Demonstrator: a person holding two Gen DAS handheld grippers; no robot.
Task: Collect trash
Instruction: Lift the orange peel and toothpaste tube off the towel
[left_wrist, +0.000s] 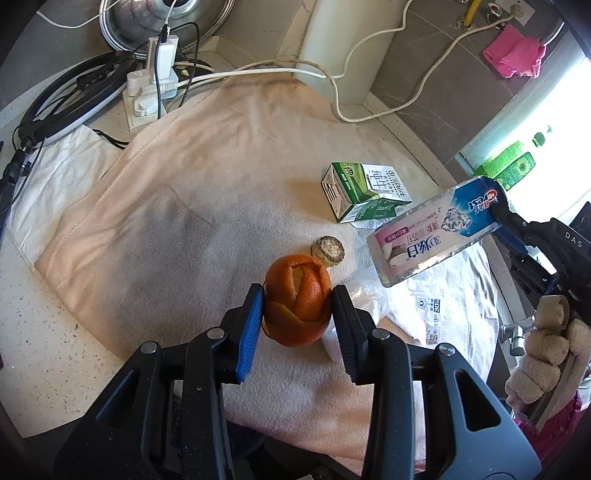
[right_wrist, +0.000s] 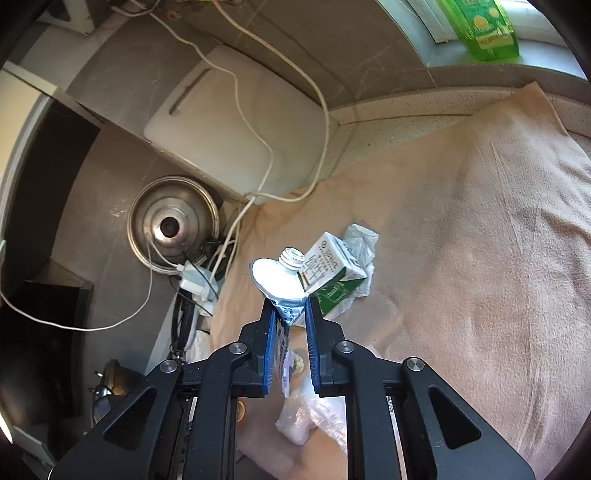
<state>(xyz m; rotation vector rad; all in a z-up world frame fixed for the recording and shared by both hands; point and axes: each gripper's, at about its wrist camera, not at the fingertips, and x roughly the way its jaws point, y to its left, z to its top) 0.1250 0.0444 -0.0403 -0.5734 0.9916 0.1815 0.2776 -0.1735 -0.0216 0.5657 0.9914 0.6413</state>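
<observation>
My left gripper (left_wrist: 297, 308) is shut on an orange peel (left_wrist: 298, 303) and holds it just above the peach towel (left_wrist: 184, 206). My right gripper (right_wrist: 289, 309) is shut on the flat end of a toothpaste tube (right_wrist: 277, 281); the tube (left_wrist: 436, 236) hangs in the air at the right of the left wrist view, cap end missing its cap. A green and white milk carton (left_wrist: 364, 192) lies on the towel; it also shows in the right wrist view (right_wrist: 332, 271). A small round stub (left_wrist: 328, 250) lies behind the peel.
A clear plastic bag (left_wrist: 424, 306) lies under the tube; it also shows in the right wrist view (right_wrist: 314, 417). A power strip with cables (left_wrist: 153, 79), a steel lid (right_wrist: 171, 225), a white cutting board (right_wrist: 236, 125) and green bottles (right_wrist: 484, 26) line the counter's back.
</observation>
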